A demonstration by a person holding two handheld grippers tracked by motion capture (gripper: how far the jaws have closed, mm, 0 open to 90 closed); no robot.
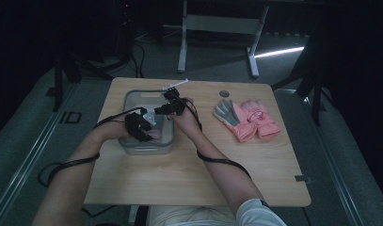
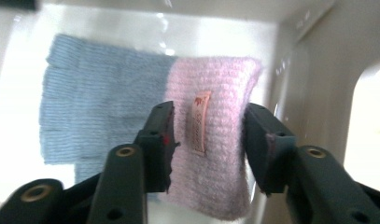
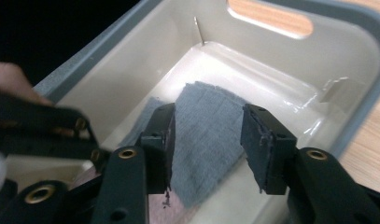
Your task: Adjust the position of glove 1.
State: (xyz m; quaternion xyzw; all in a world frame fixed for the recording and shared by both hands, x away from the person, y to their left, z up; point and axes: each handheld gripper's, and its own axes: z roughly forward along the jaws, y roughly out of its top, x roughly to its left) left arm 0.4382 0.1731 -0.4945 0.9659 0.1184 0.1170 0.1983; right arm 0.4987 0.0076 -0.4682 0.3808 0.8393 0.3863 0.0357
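Though dim above — glove's [image 2: 145, 116] pink cuff [image 2: 215, 140], seemingly.

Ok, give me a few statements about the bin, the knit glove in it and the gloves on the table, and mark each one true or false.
1. The knit glove lies inside the grey bin. True.
2. The knit glove is blue with a pink cuff. True.
3. The left gripper is clamped shut on the cuff. False: its jaws stand open on either side of the cuff.
4. The pink ski gloves are in the bin too. False: they lie on the table, to the right of the bin.
5. The right gripper is over the bin. True.
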